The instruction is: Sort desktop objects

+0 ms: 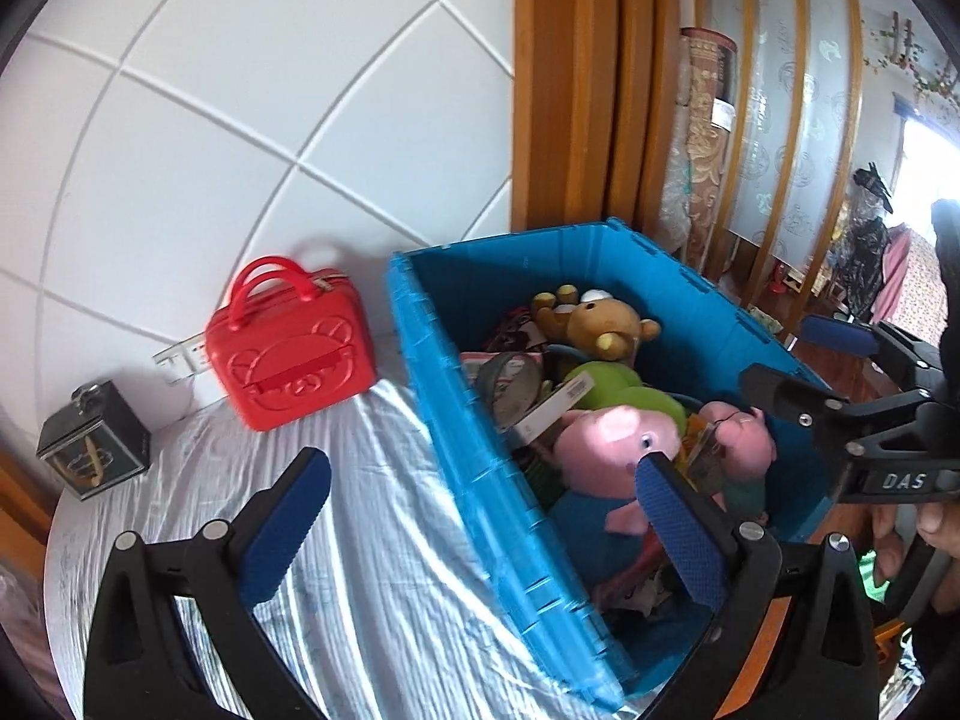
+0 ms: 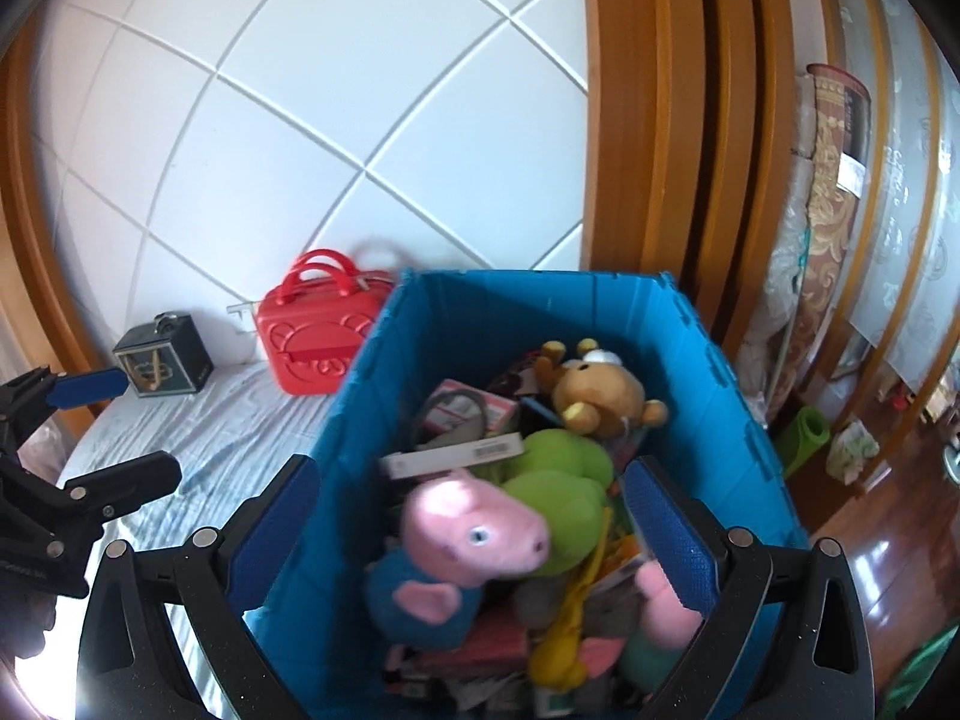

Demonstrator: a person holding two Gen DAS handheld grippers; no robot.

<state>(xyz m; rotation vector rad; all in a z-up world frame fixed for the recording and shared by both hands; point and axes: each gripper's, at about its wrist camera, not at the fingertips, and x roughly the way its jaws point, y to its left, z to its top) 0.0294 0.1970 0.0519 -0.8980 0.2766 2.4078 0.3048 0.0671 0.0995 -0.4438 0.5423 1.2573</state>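
A blue plastic crate (image 1: 447, 396) (image 2: 354, 372) stands on the cloth-covered table, packed with toys. Inside lie a pink pig plush (image 1: 606, 444) (image 2: 474, 528), a brown bear plush (image 1: 600, 324) (image 2: 594, 390), a green plush (image 1: 624, 390) (image 2: 558, 468), a white barcoded box (image 1: 555, 408) (image 2: 456, 456) and a second pink pig (image 1: 744, 438). My left gripper (image 1: 480, 516) (image 2: 120, 429) is open and empty, straddling the crate's left wall. Over the crate's contents my right gripper (image 2: 474, 531) (image 1: 798, 357) is also open, holding nothing.
A red carry case (image 1: 288, 348) (image 2: 318, 336) and a small dark box (image 1: 93, 438) (image 2: 162, 363) stand at the back of the table by the tiled wall. The striped cloth (image 1: 372, 570) (image 2: 198, 438) lies left of the crate. Wooden door frames and floor lie to the right.
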